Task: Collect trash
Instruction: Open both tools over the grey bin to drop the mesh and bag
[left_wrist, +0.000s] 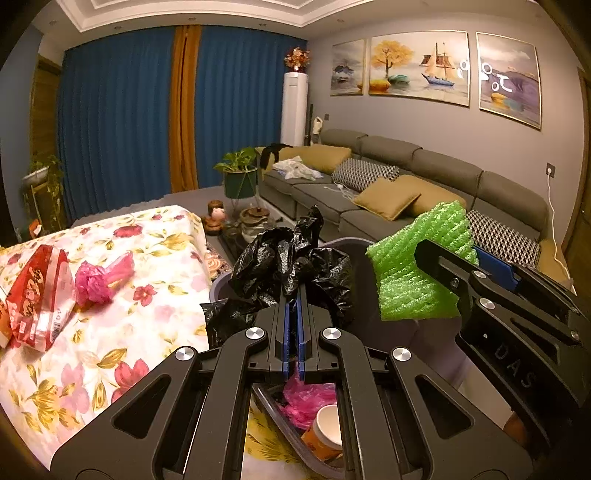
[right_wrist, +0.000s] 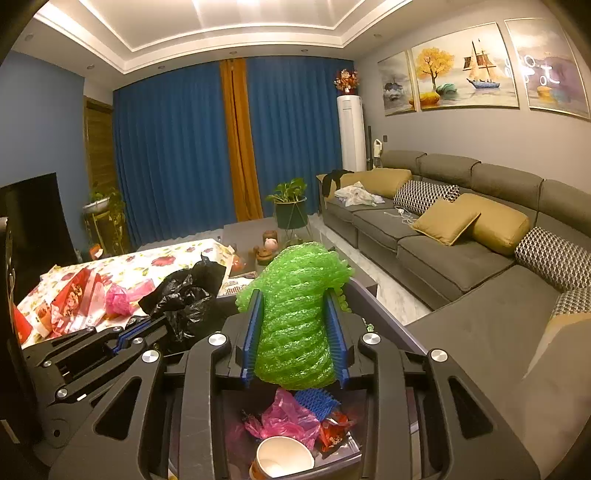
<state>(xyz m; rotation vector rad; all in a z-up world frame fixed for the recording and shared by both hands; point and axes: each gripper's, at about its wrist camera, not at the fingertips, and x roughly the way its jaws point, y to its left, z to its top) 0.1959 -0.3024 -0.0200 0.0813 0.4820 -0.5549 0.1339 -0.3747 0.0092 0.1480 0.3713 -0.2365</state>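
Over the grey bin (right_wrist: 391, 314) (already holding a paper cup (right_wrist: 282, 458) and pink wrappers), I hold crumpled black plastic (left_wrist: 291, 262) pinched in my left gripper (left_wrist: 294, 299) and green foam wrap (right_wrist: 295, 317) clamped in my right gripper (right_wrist: 295, 325), judging release comes next, with red packaging (left_wrist: 37, 295) waiting on the far-left table.

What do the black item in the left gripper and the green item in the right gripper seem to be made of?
The black bag in the left gripper looks like thin plastic film: glossy, sharply crinkled, bunched. The green sheet in the right gripper looks like bubble wrap or foam netting, probably plastic: translucent, with rows of small bumps, bulging softly between the pads.
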